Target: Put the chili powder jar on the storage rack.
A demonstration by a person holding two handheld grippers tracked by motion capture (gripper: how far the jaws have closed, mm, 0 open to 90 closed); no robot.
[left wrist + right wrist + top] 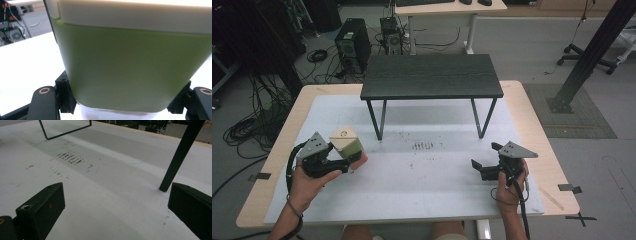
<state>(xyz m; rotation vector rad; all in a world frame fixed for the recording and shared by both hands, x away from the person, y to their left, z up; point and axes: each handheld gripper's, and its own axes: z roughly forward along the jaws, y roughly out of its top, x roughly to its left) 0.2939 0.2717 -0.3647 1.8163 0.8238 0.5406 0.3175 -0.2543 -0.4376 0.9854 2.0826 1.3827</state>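
Note:
A small green box (352,146) with a cream lid (343,135) is clamped between the jaws of my left gripper (349,154) at the table's left, and looks tilted. In the left gripper view the green box (130,65) sits close to the camera, its cream lid (135,15) on top. The left gripper (122,101) has one black jaw pressing on each lower side of it. At the right of the table my right gripper (484,155) is held low with its jaws wide apart. Only white mat lies between the jaws of the right gripper (116,207).
A low black side table (432,75) on thin metal legs stands at the back middle of the white mat (412,185). One leg (180,157) rises just ahead of the right gripper. Dark scuff marks (423,146) dot the mat's centre. Cables and computer cases lie on the floor beyond.

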